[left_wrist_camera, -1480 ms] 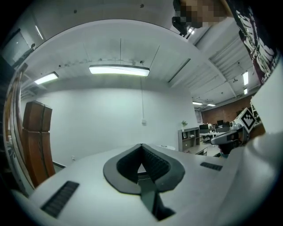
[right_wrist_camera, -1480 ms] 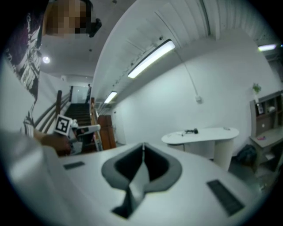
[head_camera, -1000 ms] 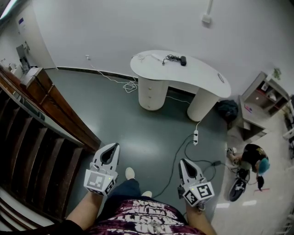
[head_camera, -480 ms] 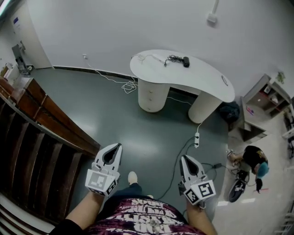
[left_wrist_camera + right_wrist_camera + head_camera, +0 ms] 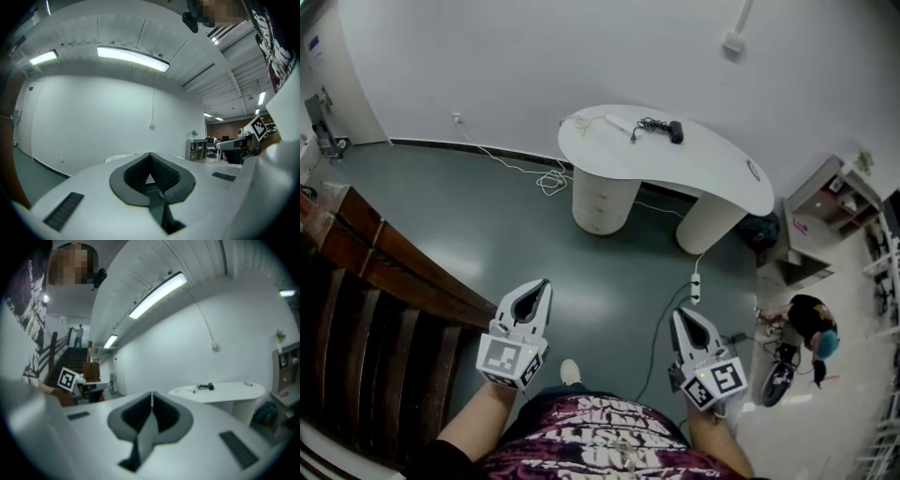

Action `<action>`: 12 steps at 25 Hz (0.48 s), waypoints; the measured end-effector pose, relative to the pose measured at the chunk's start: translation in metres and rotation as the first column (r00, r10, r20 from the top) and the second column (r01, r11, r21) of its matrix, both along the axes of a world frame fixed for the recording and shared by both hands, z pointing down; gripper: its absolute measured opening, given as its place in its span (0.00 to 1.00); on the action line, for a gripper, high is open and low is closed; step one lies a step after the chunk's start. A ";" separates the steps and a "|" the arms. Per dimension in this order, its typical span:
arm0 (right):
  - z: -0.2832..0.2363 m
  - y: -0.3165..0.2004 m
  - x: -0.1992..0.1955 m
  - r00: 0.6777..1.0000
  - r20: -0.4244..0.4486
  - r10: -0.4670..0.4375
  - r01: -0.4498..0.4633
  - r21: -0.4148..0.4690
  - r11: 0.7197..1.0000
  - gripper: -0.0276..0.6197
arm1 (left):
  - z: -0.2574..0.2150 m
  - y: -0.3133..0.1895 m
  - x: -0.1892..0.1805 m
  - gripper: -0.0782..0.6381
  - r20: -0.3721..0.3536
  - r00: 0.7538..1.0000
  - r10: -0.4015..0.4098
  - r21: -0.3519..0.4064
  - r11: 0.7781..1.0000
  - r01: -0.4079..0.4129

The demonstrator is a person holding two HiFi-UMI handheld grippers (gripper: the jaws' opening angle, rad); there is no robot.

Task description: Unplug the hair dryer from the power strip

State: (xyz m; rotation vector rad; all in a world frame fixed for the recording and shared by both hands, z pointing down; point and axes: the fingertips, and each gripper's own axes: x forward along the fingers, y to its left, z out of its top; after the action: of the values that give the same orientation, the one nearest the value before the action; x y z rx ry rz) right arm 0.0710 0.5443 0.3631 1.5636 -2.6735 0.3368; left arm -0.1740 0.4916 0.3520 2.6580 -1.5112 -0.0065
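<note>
We logged both tools held out level over the grey-green floor, well apart from each other. Left tool: jaws shut, tips meeting, nothing between them; the left gripper view showed the same. Right tool: jaws pressed flat together, also empty, and the right gripper view agreed.

The power strip was white and lay on the floor, just beside the right pedestal of the white curved tabletop. It sat ahead of the right tool and apart from it. A dark cord ran over the floor from near the strip back toward us.

On the tabletop, near its far edge, we saw a small dark item with a bunched cord beside it. It looked like the hair dryer but was too small to be sure, and we could not trace which cord went into the strip. The right gripper view also caught that item on the tabletop.

We noted a thin white cable coiled on the floor by the left pedestal. A wooden stair rail stood at left and a shelf unit at right. A person crouched on the pale floor at far right.
</note>
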 end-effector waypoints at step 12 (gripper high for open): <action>-0.002 -0.038 -0.023 0.999 -0.036 0.032 -0.032 0.006 0.999 0.10 | 0.014 -0.041 -0.023 0.13 0.033 0.999 0.023 -0.008 1.000 -0.023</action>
State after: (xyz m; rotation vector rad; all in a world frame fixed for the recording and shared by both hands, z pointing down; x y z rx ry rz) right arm 0.0478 0.5064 0.3614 1.6001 -2.6277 0.2994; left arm -0.1966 0.4508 0.3656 2.6825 -1.4869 0.0442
